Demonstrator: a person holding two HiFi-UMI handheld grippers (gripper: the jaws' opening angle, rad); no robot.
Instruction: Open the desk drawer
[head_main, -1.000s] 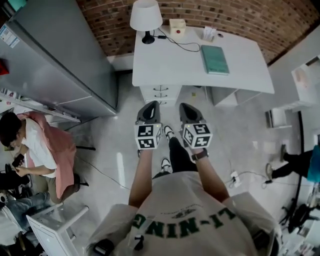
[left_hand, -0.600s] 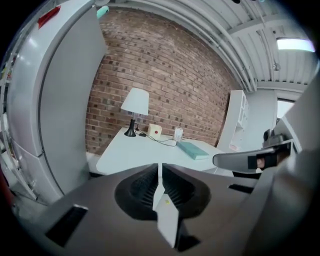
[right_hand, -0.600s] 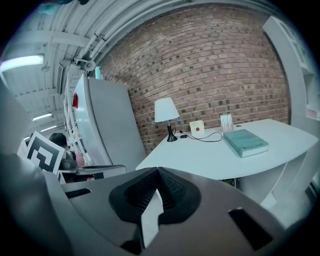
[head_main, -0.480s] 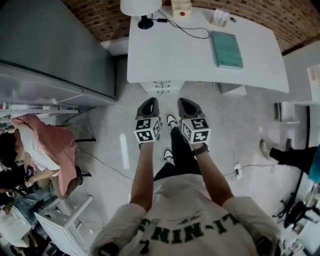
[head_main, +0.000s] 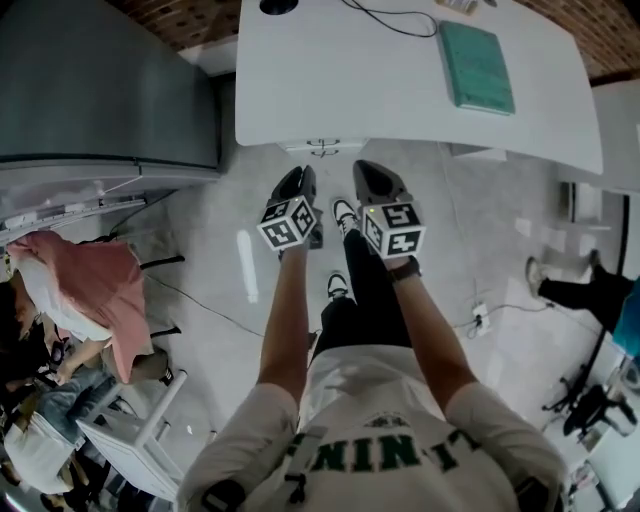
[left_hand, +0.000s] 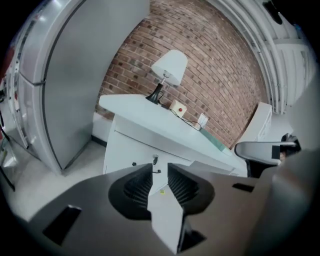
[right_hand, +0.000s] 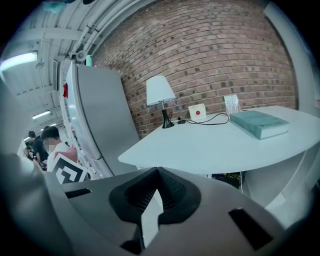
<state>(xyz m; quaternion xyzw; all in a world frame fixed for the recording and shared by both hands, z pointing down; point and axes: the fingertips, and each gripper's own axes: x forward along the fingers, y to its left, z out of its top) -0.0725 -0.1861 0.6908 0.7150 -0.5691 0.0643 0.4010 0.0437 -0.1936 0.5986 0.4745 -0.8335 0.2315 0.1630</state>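
Left gripper (left_hand: 160, 169): jaws a narrow gap apart and opening, nothing between the pads. One dark drawer handle (left_hand: 155, 161) shows through the gap, farther off and not touched.

Right gripper (right_hand: 157, 174): jaw tips meet, closed on nothing.

Head view: the two grippers are side by side over the floor, each on one bare forearm. Each carries one marker cube, left (head_main: 290, 222) and right (head_main: 393, 228). Both point toward the desk and stop short of it.

Drawer unit (head_main: 322, 148): one, white, tucked under the front edge of the white desk (head_main: 380, 100), just ahead of the left gripper. Two handles can be counted in head view. In the left gripper view the fronts look flush, so closed.

On the desk top:
- one teal book (head_main: 477, 65)
- one table lamp (left_hand: 170, 66) with a white shade
- one white box with a red button (right_hand: 197, 112)

One tall grey cabinet (head_main: 100, 90) stands left of the desk. One person in pink (head_main: 80, 290) sits at far left. A second person's leg (head_main: 575, 292) shows at right.
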